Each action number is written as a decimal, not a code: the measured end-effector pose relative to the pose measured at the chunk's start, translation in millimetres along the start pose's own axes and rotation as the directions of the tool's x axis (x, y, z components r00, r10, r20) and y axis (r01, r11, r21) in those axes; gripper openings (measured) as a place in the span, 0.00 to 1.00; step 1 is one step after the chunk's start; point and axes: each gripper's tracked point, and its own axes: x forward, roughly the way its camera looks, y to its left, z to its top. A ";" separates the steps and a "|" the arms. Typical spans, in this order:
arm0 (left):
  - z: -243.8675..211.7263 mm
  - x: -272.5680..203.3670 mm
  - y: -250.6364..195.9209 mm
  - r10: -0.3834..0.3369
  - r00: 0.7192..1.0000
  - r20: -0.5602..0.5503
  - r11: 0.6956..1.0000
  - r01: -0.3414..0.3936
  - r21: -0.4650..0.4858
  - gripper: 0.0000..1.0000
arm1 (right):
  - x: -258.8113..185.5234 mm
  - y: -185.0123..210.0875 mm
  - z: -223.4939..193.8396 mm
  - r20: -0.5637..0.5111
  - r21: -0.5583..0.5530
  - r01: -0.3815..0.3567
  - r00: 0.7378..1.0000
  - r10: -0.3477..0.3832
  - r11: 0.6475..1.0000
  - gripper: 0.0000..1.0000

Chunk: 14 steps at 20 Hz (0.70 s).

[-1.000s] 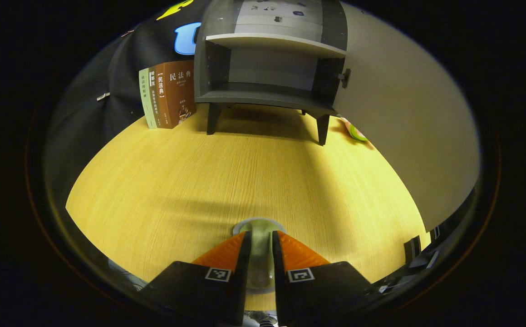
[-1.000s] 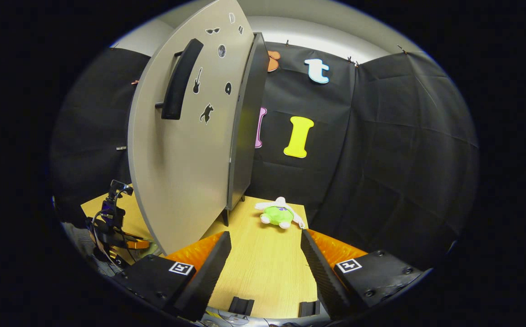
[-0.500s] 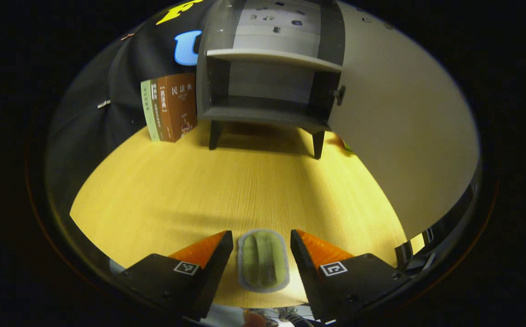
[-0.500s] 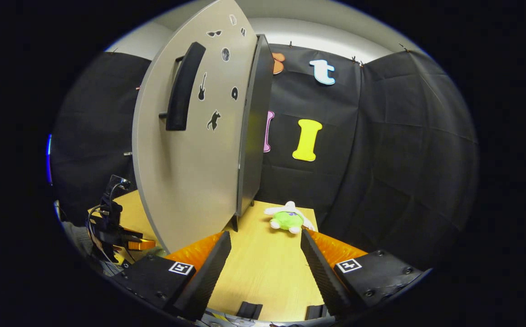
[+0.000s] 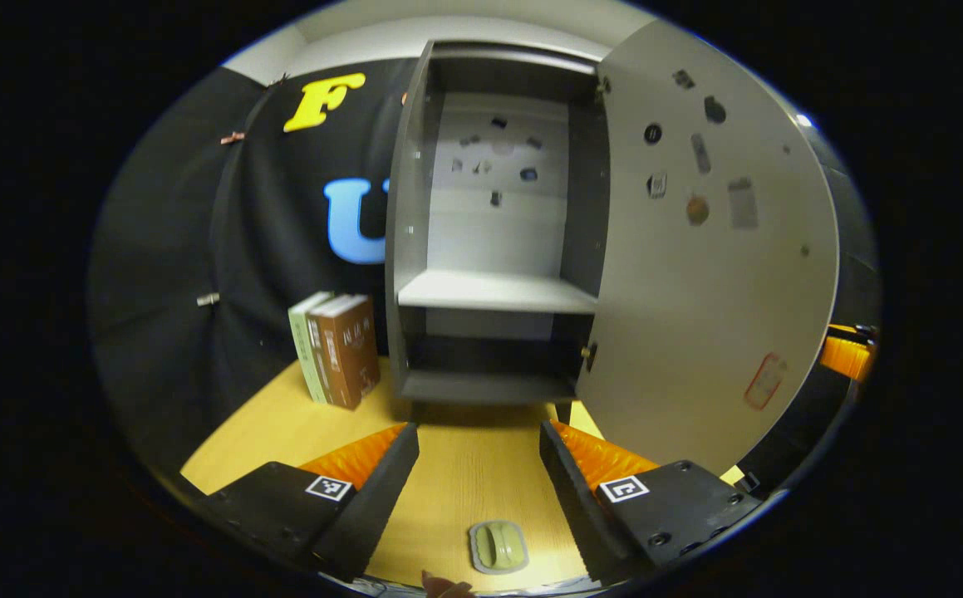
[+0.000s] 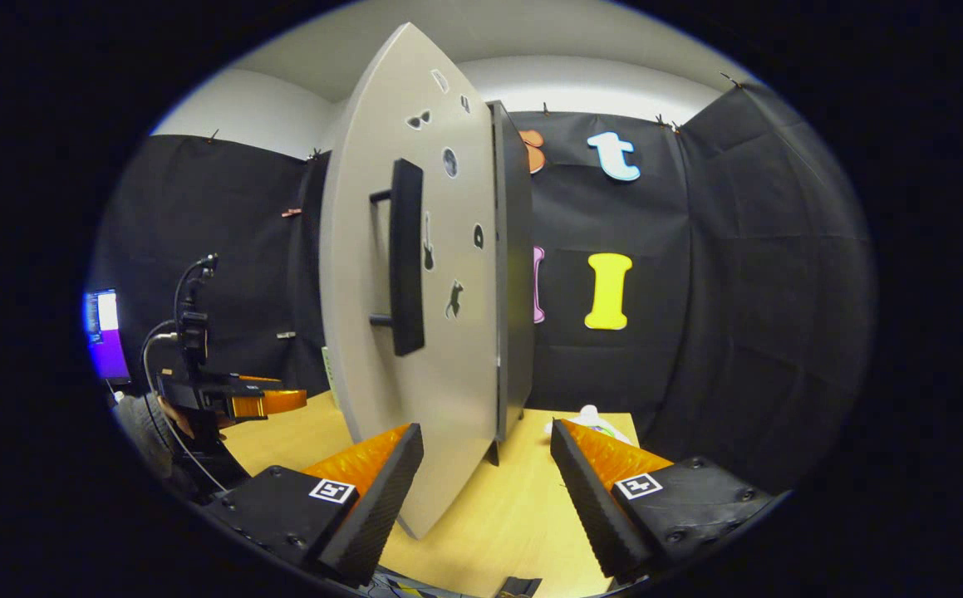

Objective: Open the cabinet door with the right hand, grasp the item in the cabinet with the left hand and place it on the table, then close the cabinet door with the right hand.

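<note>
In the left gripper view, the left gripper (image 5: 479,465) has its two ridged, wedge-shaped fingers spread wide apart with nothing between them, hanging above the wood-grain table (image 5: 464,473). The item (image 5: 498,546), a small pale green oblong with a grey rounded rim and a raised bar along its middle, lies flat on the table at the near edge, below the gap between the fingers and touching neither. Ahead stands the grey cabinet (image 5: 489,249), a tall matte box with smooth flat panels; one plain shelf (image 5: 493,291) divides it into an upper and a lower compartment, and small dark stickers dot its back wall. Its door (image 5: 705,274) stands swung wide to the right, the smooth pale inner face showing a few stickers. Just left of the cabinet, upright books (image 5: 336,349), brown and pale green, stand on the table. In the right gripper view, the right gripper (image 6: 487,486) also has its fingers well apart and holds nothing. The door (image 6: 415,332) is seen nearly edge-on, its outer face carrying a long, dark, bar-shaped handle (image 6: 405,257) and small black silhouette stickers. Farther left, the left gripper (image 6: 269,402) is held in a hand (image 6: 178,415). A soft toy (image 6: 593,419), white and green, peeks from behind the right finger.
</note>
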 end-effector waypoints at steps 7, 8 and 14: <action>73.7 -58.6 9.8 0.039 0.986 0.164 0.999 -0.036 -0.019 0.92 | 14.7 29.4 41.6 0.104 0.042 -0.121 0.988 0.116 0.992 0.98; 74.3 -66.1 11.6 0.055 0.984 0.168 0.998 -0.053 -0.016 0.92 | 19.3 33.1 40.5 0.102 0.046 -0.138 0.986 0.133 0.989 0.98; 71.9 -75.4 39.8 0.088 0.981 0.175 0.996 -0.090 0.003 0.87 | 30.6 51.1 42.3 0.082 0.039 -0.153 0.985 0.149 0.987 0.97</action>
